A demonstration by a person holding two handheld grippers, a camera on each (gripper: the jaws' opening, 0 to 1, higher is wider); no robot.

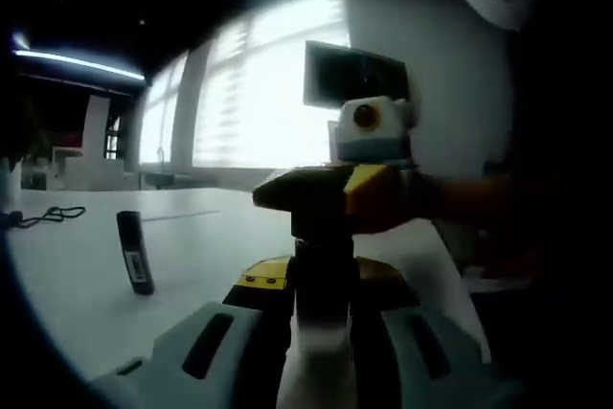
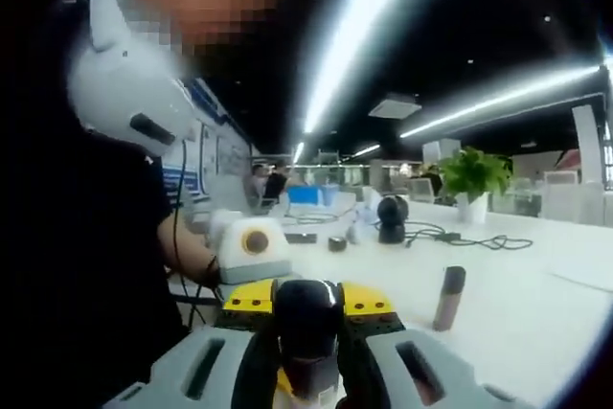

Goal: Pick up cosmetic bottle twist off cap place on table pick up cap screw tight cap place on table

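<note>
I hold the cosmetic bottle [image 1: 320, 371] upright, its white body between the grey jaws of my left gripper [image 1: 321, 337], which is shut on it. Its dark cap [image 1: 324, 270] rises from the jaws. My right gripper [image 1: 324, 203], yellow and black, comes in from the right and closes on the cap's top. In the right gripper view the dark cap [image 2: 306, 323] sits between the jaws of my right gripper [image 2: 306, 356], with the yellow front of the left gripper [image 2: 251, 296] right behind it. The bottle is held above the white table [image 1: 86, 284].
A slim dark tube [image 1: 135, 252] stands on the table to the left, also visible as the tube [image 2: 448, 296]. Cables [image 2: 469, 239], a black round device [image 2: 391, 218] and a potted plant [image 2: 473, 177] lie farther off. A person's dark sleeve [image 2: 86, 265] is close.
</note>
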